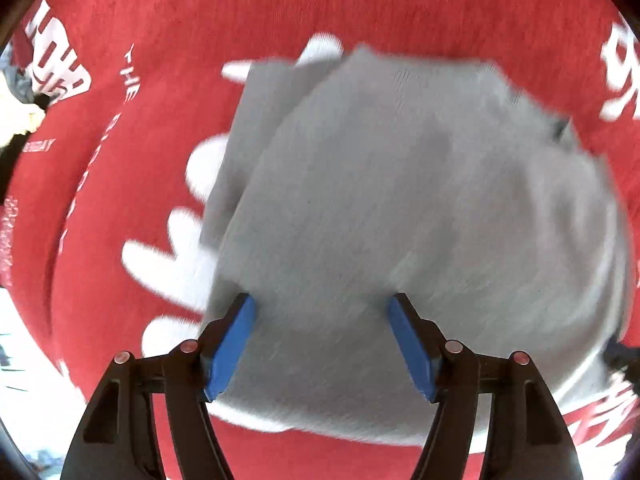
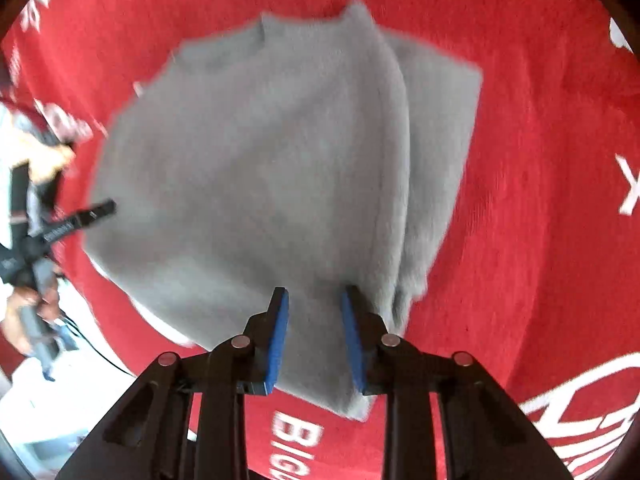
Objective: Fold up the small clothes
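**Grey garment lies folded under both grippers on red cloth**

A small grey garment [image 1: 400,200], already doubled over itself, is seen lying flat on a red printed cloth [image 1: 160,40] that covers the whole surface below. In the left wrist view the garment is spread directly ahead of the left gripper [image 1: 322,308], with a second layer showing as a strip along its far-left edge. In the right wrist view the same layered edge is seen on the right side, running away from the right gripper [image 2: 314,300] as a long seam; the garment's long axis is judged to run the same way, away from the tongs.

The left gripper's jaws are held wide apart over the near edge of the garment, with no fabric pinched between the blue pads [image 1: 232,344]. The right gripper's jaws stand narrower but parted, grey cloth being visible through the gap; whether any fold is caught cannot be told through the motion blur.

The near-right corner of the garment, where the layers bunch, is judged to lie closest to the right gripper, and the next fold would likely be taken from there. The person's hand on the left gripper is glimpsed at the left rim of the right wrist view, just beside the garment's left edge.

White lettering is printed across the red cloth around the garment.
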Demonstrator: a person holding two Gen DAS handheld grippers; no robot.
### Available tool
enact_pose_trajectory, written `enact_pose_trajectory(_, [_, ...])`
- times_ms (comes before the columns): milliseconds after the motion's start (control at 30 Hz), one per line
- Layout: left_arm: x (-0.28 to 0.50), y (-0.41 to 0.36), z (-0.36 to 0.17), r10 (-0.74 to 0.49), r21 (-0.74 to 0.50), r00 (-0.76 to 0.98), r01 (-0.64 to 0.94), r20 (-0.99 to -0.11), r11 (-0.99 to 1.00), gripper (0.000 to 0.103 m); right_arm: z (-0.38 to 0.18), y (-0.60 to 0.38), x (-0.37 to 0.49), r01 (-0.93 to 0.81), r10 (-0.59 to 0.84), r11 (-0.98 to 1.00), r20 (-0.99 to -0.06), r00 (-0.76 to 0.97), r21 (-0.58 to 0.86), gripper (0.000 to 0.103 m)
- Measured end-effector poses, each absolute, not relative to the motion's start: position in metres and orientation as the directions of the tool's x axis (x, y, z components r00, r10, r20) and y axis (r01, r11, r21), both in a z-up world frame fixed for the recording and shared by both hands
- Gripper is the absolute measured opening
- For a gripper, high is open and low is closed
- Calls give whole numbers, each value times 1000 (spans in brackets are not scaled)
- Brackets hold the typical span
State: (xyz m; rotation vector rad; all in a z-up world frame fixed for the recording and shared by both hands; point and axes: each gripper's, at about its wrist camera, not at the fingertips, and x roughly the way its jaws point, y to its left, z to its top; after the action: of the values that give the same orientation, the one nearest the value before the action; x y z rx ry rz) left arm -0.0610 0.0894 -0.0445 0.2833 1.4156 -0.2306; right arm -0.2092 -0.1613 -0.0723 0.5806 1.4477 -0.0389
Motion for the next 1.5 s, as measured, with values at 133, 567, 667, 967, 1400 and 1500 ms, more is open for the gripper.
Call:
enact_pose_trajectory(133, [-71, 103, -37, 5, 43, 126, 300, -992, 953, 70, -67, -166, -224, 372, 328, 854, -932, 156, 364, 29])
enact_pose_trajectory(567, [-134, 101, -1, -18, -14, 14, 277, -1000, 961, 70, -49, -149, -218, 411, 333, 838, -933, 139, 360, 41])
enact_pose_trajectory(667, [-142, 101, 4, -18, -15, 9, 275, -1000, 961, 71, -42, -145, -219, 412, 339, 835, -931, 135, 364, 42])
enact_pose_trajectory(967, [-164, 94, 6, -43, -52, -42, 251, -998, 967, 85, -30, -126, -207, 362, 356, 855, -928, 113, 372, 51])
enact_pose_trajectory(1400, [-167, 95, -6, -71, -96, -118, 218, -990, 971, 85, -13, -96, -182, 224, 328, 908, -934, 143, 353, 76])
enact_pose_trajectory(1500, [-161, 98, -7, -76, -97, -114, 194, -991, 976, 85, -17, -98, -183, 258, 332, 899, -935, 125, 354, 76])
